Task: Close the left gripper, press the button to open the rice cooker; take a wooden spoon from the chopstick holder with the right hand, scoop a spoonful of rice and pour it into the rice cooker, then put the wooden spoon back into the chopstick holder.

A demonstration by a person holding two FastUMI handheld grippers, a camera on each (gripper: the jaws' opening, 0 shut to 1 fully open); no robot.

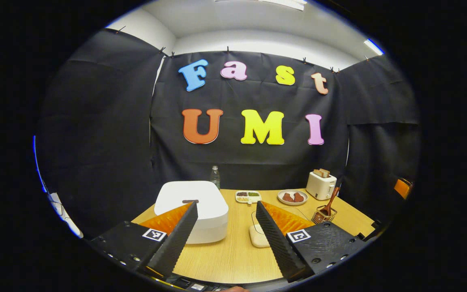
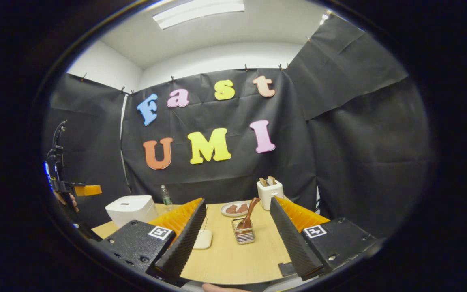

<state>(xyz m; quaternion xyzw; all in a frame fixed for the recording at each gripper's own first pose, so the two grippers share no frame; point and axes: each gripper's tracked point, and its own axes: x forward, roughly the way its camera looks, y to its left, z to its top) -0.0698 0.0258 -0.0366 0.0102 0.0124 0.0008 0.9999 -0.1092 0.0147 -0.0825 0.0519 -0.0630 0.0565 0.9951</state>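
Note:
The white rice cooker [image 1: 201, 211] sits closed on the left of the wooden table [image 1: 233, 255], with a small dark button [image 1: 190, 201] on its lid. My left gripper [image 1: 226, 206] hovers open in front of it, its left fingertip overlapping the button. A wooden spoon [image 1: 332, 199] stands in the wire chopstick holder [image 1: 324, 215] at the right. In the right gripper view, the spoon [image 2: 250, 212] and holder [image 2: 244, 234] stand between the fingers of my open right gripper [image 2: 237, 202], farther off. A pale shallow container [image 2: 203, 239] lies left of the holder; what it holds is hidden.
At the back of the table stand a water bottle [image 1: 215, 177], a small sectioned tray [image 1: 248, 196], a plate of brown food [image 1: 292, 197] and a white toaster [image 1: 320, 185] with bread. A hand [image 2: 70, 200] holds the left gripper at the far left.

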